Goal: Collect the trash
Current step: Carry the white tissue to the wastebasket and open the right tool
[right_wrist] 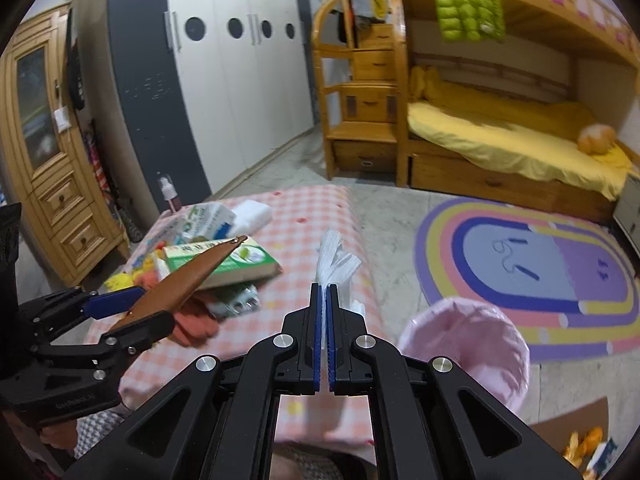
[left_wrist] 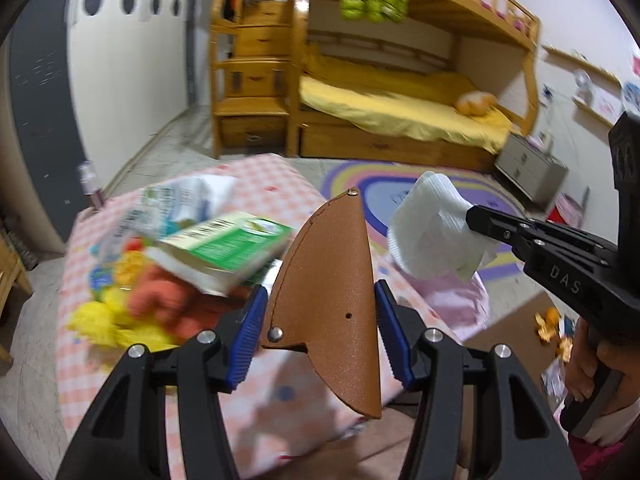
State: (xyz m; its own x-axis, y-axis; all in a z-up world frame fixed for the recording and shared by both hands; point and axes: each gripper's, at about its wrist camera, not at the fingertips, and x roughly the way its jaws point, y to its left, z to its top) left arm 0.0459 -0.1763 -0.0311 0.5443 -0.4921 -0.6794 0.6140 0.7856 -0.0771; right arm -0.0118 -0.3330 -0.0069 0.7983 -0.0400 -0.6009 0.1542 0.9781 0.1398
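Observation:
My left gripper (left_wrist: pixel 320 294) is shut on a brown leather-like curved flap (left_wrist: pixel 332 280), its blue pads pressing both edges; the right wrist view shows the same flap (right_wrist: pixel 188 272) sticking out of that gripper (right_wrist: pixel 154 304). My right gripper (right_wrist: pixel 324 288) is shut on a crumpled white tissue (right_wrist: pixel 334 260), which hangs from its tips (left_wrist: pixel 474 214) as a white wad (left_wrist: pixel 428 228). A bin with a pink liner (right_wrist: pixel 468 344) stands on the floor below and right of the tissue. Both grippers hover over the near edge of a table with a pink checked cloth (right_wrist: pixel 304 216).
On the cloth lie a green box (right_wrist: pixel 236 260), white-and-green packs (right_wrist: pixel 204 220), a blister strip (right_wrist: pixel 240 300), an orange glove (left_wrist: pixel 160 296) and yellow fluffy things (left_wrist: pixel 92 316). A rainbow rug (right_wrist: pixel 520 272), a bunk bed (right_wrist: pixel 500 136) and a cardboard box holding peels (right_wrist: pixel 580 440) surround it.

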